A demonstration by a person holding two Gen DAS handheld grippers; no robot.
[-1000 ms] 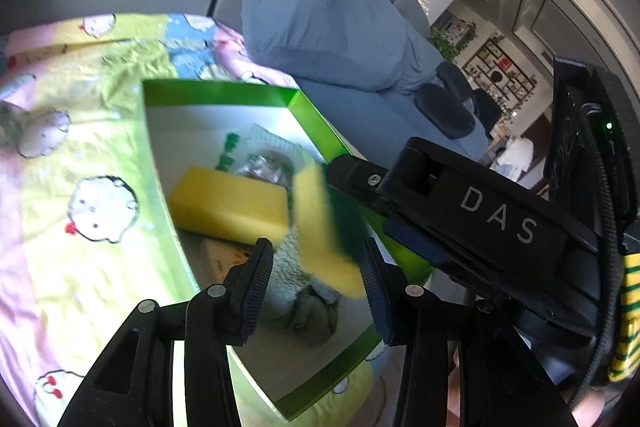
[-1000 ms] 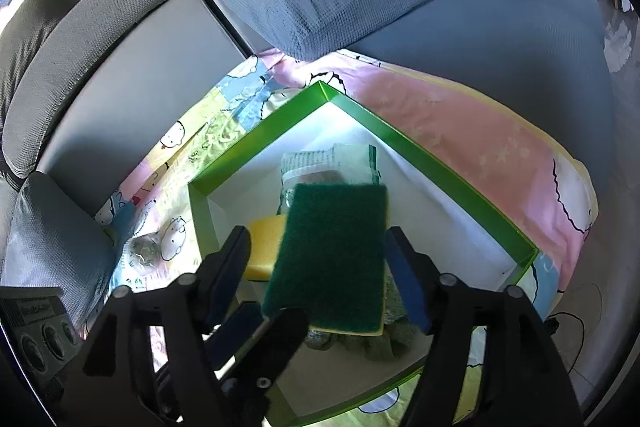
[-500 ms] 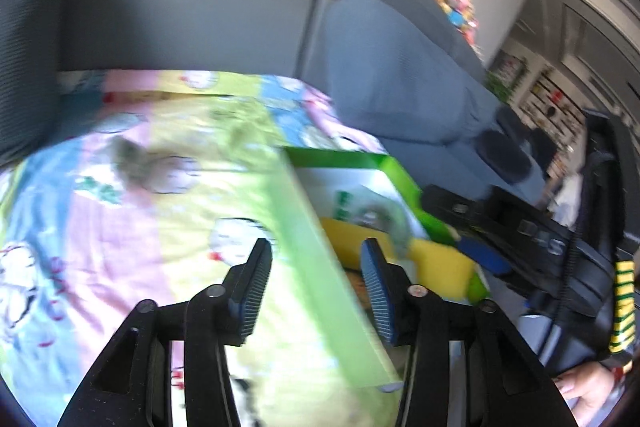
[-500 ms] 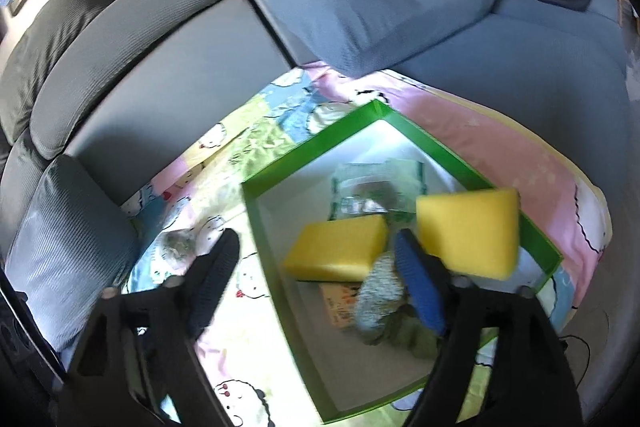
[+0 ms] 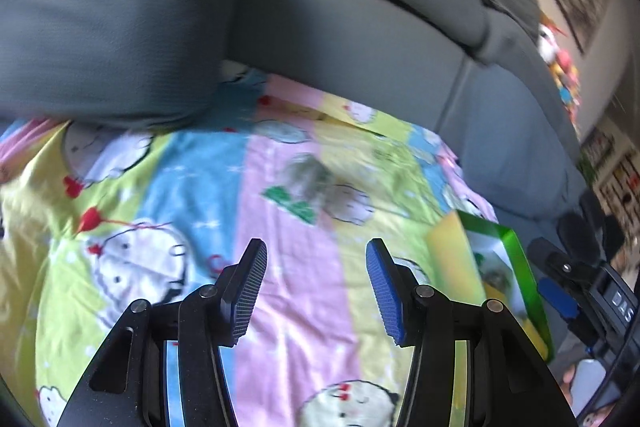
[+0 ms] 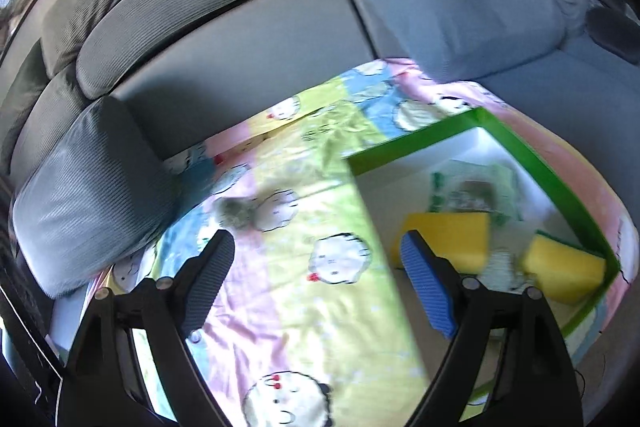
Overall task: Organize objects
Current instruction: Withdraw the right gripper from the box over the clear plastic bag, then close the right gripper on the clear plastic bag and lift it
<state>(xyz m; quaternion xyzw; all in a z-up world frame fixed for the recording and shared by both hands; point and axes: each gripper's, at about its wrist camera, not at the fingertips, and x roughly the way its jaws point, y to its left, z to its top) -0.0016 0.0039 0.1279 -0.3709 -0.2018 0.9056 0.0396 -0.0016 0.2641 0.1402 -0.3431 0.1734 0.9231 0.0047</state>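
A green-rimmed white box (image 6: 536, 163) sits on a cartoon-print blanket (image 6: 304, 291) on a grey sofa. It holds two yellow sponges (image 6: 452, 243) (image 6: 560, 267), a green-printed packet (image 6: 472, 191) and a grey cloth. A grey scouring ball in a packet (image 5: 316, 183) lies loose on the blanket (image 5: 188, 187), ahead of my left gripper (image 5: 316, 287); it also shows in the right wrist view (image 6: 234, 213). The left gripper is open and empty. My right gripper (image 6: 316, 279) is open and empty, over the box's left wall. The box (image 5: 516, 267) sits right of the left gripper.
A grey cushion (image 5: 104, 27) lies at the blanket's far left, also in the right wrist view (image 6: 84, 187). Sofa backrests (image 6: 248, 39) rise behind. A larger blue-grey cushion (image 6: 460, 3) sits behind the box.
The right gripper let go of the yellow-green sponge, which now lies in the box's right corner. Both grippers swung left, away from the box toward the scouring ball.
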